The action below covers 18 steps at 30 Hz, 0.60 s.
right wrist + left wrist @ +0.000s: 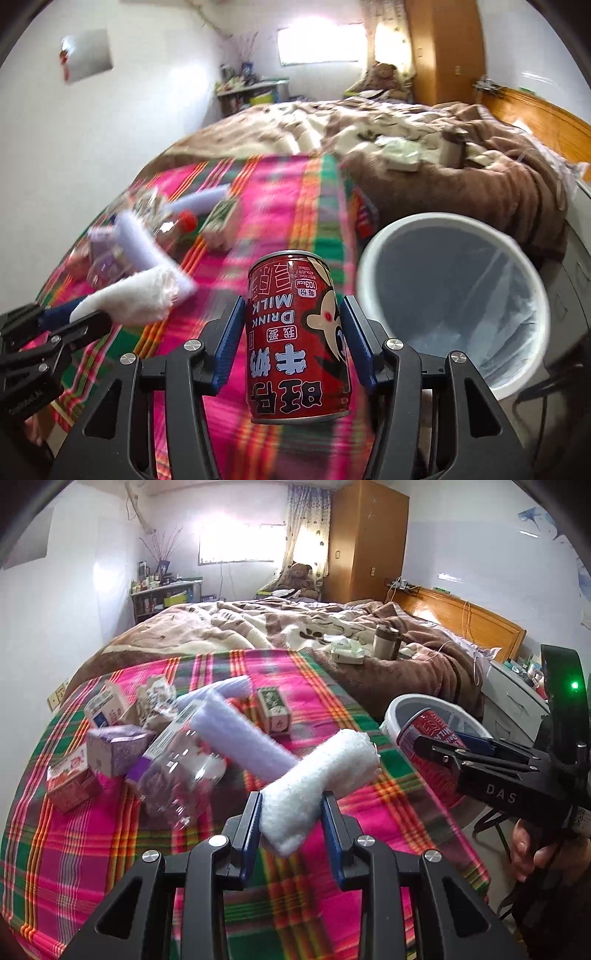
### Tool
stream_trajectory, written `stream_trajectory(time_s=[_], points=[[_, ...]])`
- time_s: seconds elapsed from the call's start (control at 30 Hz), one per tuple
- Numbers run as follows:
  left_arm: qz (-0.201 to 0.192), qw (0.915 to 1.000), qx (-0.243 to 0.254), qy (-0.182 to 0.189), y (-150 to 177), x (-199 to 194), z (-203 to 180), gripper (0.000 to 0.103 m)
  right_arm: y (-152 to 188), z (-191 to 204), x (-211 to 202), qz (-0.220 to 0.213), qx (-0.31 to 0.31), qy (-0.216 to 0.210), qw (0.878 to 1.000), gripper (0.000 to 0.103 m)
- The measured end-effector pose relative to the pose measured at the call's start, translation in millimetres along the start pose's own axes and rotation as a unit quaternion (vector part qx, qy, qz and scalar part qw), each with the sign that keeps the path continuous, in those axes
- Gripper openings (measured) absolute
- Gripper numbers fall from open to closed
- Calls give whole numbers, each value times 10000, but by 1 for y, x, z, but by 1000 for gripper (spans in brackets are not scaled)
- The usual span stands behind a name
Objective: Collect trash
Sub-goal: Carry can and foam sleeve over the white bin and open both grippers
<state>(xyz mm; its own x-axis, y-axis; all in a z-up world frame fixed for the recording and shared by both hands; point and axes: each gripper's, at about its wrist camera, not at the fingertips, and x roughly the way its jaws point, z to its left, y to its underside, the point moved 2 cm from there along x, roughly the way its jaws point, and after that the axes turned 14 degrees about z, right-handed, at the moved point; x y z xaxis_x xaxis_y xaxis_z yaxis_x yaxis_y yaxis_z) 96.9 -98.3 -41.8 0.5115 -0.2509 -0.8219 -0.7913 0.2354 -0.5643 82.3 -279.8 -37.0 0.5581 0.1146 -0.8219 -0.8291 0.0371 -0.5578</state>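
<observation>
- At the left of the left wrist view, a plaid cloth in pink, green and orange covers the near surface; small cardboard cartons cluster on it at mid-left.
- Just right of them a clear plastic bottle with a purple label lies on its side, touching a lilac fuzzy roll.
- At centre, a green-printed box stands alone on the cloth.
- At lower centre, the left gripper has its blue-padded fingers pressed on the near end of a white fluffy roll, which angles up to the right.
- Behind, across the upper middle, a bed under a rumpled brown and cream blanket fills the room, with a bright window above it and a wooden wardrobe at upper right.
- In the right wrist view, at centre, the right gripper clamps a red metal milk-drink can, held upside down above the cloth's edge.
- At the right of that view, a round white bin with a thin translucent liner stands just beside the can; its inside looks bare.
</observation>
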Motion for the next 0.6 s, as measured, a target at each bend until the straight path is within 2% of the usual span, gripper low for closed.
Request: stream_trajectory(time_s=[0.27,0.37,0.6], points=[[-216,9982,385,418,-43,8,-58,32,-9,-62,-26,-368,567,392,9969,55],[-183,9963,502,679,-59,18,-83,32,-10,-80,-28,-383,735,553,9950,55],[33,9928,727,950,-86,51,-131,32,-11,-107,-16,-249,929,854,9917,55]])
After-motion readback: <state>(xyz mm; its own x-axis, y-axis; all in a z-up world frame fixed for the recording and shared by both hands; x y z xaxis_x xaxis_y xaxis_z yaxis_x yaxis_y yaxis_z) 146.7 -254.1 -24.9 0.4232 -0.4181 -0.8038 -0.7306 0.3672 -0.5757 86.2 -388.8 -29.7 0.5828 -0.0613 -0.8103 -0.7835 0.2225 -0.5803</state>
